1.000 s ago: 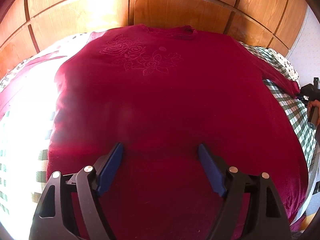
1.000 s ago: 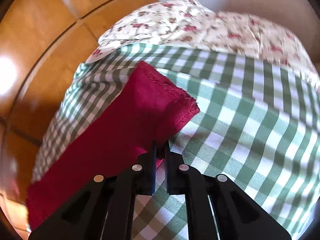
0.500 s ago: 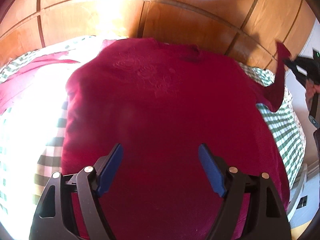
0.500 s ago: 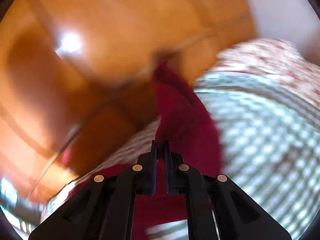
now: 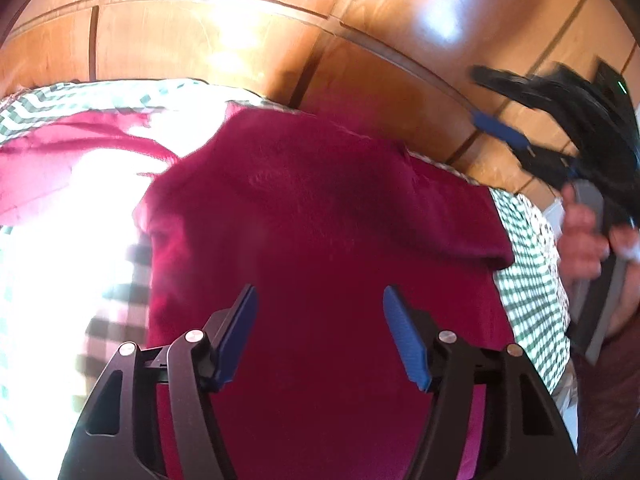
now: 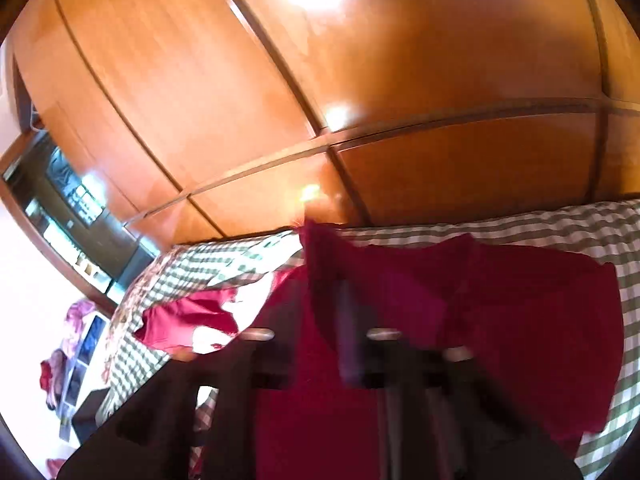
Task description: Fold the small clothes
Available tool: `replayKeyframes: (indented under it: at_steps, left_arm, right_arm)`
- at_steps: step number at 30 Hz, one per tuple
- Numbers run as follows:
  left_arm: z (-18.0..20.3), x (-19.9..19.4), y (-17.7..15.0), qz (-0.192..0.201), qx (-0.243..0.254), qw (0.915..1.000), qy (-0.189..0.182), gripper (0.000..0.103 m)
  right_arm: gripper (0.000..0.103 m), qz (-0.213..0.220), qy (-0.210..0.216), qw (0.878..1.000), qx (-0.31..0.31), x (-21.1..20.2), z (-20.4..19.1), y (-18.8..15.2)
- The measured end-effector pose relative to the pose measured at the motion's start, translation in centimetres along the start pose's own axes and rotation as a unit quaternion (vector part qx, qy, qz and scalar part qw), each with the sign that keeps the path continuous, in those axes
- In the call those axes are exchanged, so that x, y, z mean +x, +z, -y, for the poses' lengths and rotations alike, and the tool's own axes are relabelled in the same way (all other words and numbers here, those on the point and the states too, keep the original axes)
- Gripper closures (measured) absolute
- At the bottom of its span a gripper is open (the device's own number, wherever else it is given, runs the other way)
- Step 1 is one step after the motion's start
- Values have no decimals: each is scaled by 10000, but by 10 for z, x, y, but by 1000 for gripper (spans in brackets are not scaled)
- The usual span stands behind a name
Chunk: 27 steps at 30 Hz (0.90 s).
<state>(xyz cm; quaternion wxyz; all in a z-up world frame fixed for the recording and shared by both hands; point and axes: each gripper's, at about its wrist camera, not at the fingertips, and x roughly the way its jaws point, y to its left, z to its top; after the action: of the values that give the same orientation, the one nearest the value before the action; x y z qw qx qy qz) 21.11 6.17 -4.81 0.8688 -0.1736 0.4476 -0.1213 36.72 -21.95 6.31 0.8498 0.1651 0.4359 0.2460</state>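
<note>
We see the red sweater (image 5: 328,240) spread flat on the green checked bedcover (image 5: 528,280), its right sleeve (image 5: 452,220) folded in over the body; the left gripper (image 5: 320,336) hovers over the lower half, jaws wide apart and empty; the right gripper (image 5: 516,116) (badly blurred) is raised before the wooden wardrobe (image 5: 240,40), and we cannot tell how its jaws stand.
</note>
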Motion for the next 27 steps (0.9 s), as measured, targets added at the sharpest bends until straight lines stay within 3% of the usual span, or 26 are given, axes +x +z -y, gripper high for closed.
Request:
replayKeyframes:
  at_steps: [6, 11, 13, 15, 17, 18, 23, 25, 27]
  left_arm:
    - [-11, 23, 24, -87, -283, 9996, -20, 39]
    - [-16, 52, 43, -227, -483, 9985, 140, 39]
    - [-14, 61, 48, -281, -515, 9982, 135, 39]
    - [-12, 69, 53, -334, -501, 9980, 175, 49]
    - [-8, 79, 60, -458, -438, 9979, 130, 82]
    - [-5, 81, 62, -500, -389, 9979, 155, 86]
    - [9, 47, 80, 42, -270, 9996, -110, 91]
    - [9, 26, 83, 350, -305, 9988, -121, 92]
    - [1, 16, 78, 416, -345, 9985, -49, 93]
  right_arm:
    - [37, 463, -131, 9970, 610, -58, 52, -20]
    - [33, 594, -394, 9843, 1615, -105, 122, -74]
    - [25, 603, -339, 9747, 2125, -116, 149, -98]
    - [23, 601, -258, 9675, 2441, -119, 166, -115]
    - [23, 567, -97, 9603, 2731, -111, 178, -126]
    - [22, 541, -10, 9586, 2796, -104, 179, -127]
    - [21, 349, 218, 9552, 2931, -61, 185, -119]
    - [21, 606, -237, 9573, 2818, -57, 187, -107]
    - [21, 745, -529, 9536, 2869, -59, 193, -104]
